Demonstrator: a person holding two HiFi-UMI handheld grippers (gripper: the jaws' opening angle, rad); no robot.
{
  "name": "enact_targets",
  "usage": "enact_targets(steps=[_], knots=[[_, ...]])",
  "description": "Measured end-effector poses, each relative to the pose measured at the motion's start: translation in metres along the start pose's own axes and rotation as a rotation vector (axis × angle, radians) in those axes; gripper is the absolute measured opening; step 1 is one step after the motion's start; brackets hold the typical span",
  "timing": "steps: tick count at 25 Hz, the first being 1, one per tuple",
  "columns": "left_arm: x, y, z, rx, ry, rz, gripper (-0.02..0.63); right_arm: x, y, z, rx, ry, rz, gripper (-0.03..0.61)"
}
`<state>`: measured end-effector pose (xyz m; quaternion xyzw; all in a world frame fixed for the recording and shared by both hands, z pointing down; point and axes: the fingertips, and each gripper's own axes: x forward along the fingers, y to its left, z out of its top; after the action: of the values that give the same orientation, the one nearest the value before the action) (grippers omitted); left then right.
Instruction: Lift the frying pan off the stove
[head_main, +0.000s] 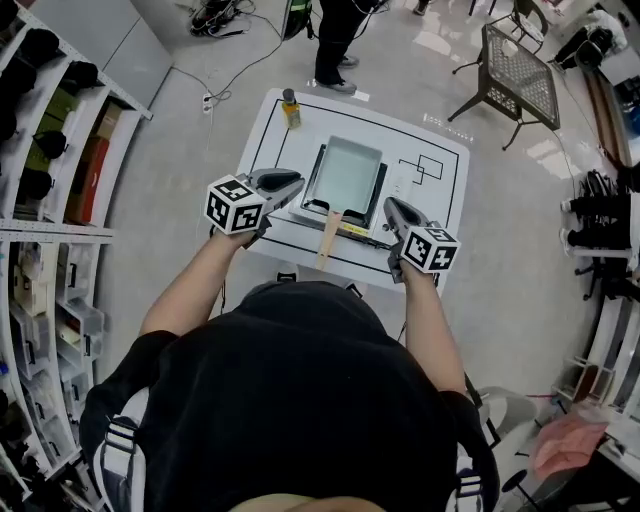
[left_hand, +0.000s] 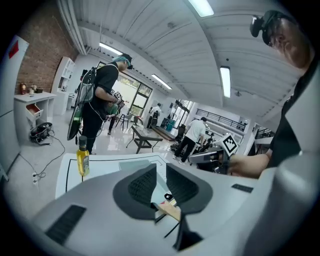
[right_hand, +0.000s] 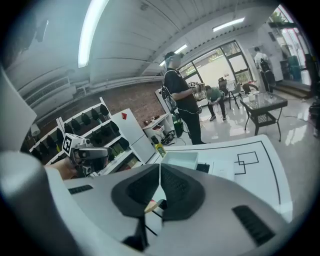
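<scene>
From the head view I am seeing the frying pan (head_main: 345, 175) sitting on the stove (head_main: 381, 197) in the middle of the white counter (head_main: 445, 150). Its wooden handle (head_main: 329, 236) is pointing back toward me. The left hand-held gripper (head_main: 292, 182) is hovering just beside the pan's left edge. The right hand-held gripper (head_main: 392, 208) is hovering near its right corner on my side.

That view is not giving me the jaws, but the gripper views are. In the left gripper view the jaws are standing slightly apart, gripping nothing (the tan end of the handle is peeking out below the gap). In the right gripper view the jaws are lying together with nothing between them, and the pan is sitting beyond them on the counter.

The pan is showing only its pale bottom. The bottle (left_hand: 82, 157) at the counter's far left corner is holding yellow liquid, and the left gripper view is showing this most clearly.
</scene>
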<state>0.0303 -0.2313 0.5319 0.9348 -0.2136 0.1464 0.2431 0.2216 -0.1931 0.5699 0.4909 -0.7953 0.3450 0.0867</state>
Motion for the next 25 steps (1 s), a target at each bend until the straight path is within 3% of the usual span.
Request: enact_targets(steps=[12, 25], knots=[[0.028, -0.007, -0.041, -0.096, 0.088, -0.07, 0.125, 0.022, -0.009, -0.042, 0.095, 0.081, 0.066, 0.075], [0.049, -0.026, -0.106, -0.256, 0.215, -0.17, 0.19, 0.045, -0.008, -0.087, 0.228, 0.187, 0.161, 0.135]])
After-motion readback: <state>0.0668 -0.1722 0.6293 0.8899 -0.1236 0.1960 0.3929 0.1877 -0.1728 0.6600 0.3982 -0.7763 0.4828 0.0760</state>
